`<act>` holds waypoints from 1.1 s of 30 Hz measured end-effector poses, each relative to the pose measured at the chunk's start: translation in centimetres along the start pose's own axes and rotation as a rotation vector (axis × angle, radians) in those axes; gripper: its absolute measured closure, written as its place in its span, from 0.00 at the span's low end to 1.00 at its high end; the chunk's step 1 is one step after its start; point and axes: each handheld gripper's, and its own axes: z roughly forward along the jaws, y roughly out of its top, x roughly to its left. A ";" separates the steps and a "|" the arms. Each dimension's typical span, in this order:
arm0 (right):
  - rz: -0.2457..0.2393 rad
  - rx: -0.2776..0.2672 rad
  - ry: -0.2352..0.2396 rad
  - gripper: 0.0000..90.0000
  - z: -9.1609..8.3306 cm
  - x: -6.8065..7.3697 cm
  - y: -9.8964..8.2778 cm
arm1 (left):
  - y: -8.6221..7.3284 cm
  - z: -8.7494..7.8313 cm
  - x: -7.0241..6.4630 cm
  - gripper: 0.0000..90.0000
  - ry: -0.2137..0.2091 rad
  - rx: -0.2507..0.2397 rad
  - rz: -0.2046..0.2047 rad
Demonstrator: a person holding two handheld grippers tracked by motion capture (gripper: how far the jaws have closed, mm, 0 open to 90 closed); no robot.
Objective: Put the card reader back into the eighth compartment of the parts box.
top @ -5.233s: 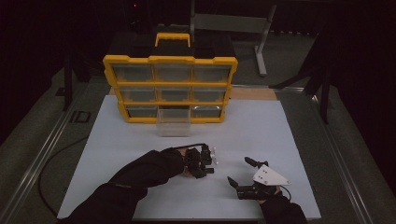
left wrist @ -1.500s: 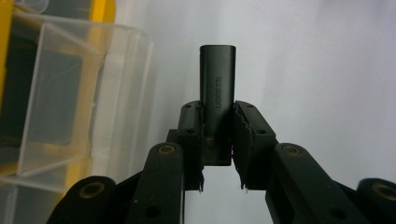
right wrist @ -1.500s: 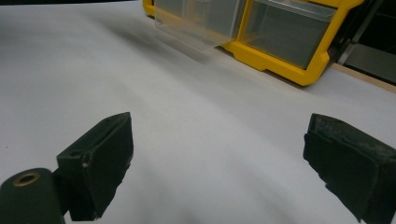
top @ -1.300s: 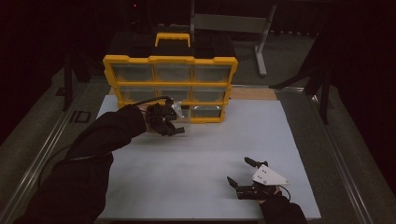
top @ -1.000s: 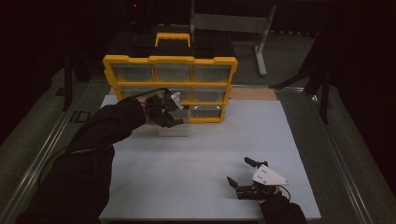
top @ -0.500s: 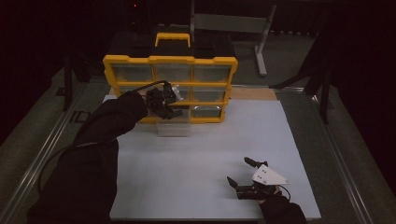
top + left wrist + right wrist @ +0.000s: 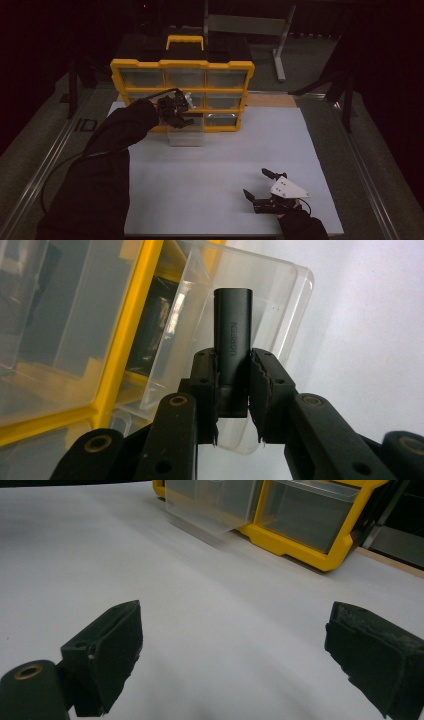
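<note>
Bare white tabletop [image 7: 210, 185] before the right claw [image 7: 261, 185]; yellow organizer [image 7: 182, 95] at the far edge.

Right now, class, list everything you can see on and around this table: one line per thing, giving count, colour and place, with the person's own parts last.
Drawer cabinet: one, yellow frame with a black top and yellow handle, clear drawers in three rows, at the far edge of the white surface.
Pulled-out drawer: one, clear plastic, bottom row, sticking out over the white surface.
Black adapter: one, black, clamped in the left gripper above the pulled-out drawer.
White surface: one, white, covering the table.
Metal stand: one, grey, behind the cabinet.
Left gripper: one, black, shut on the black adapter, at the cabinet front.
Right gripper: one, black with a grey plate, jaws open, low over the near right of the surface.
Sleeves: two, black, entering from the near edge.
</note>
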 end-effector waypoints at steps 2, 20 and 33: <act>-0.002 0.001 0.001 0.10 0.0 0.0 0.0 | -0.1 0.3 0.1 0.83 0.013 0.000 0.007; -0.001 0.001 -0.003 0.10 -0.1 0.0 0.0 | -0.2 1.0 -0.1 0.67 0.045 -0.004 0.012; -0.007 0.002 -0.005 0.10 -0.1 0.0 0.0 | -0.9 -0.8 -0.5 0.41 0.038 -0.034 -0.027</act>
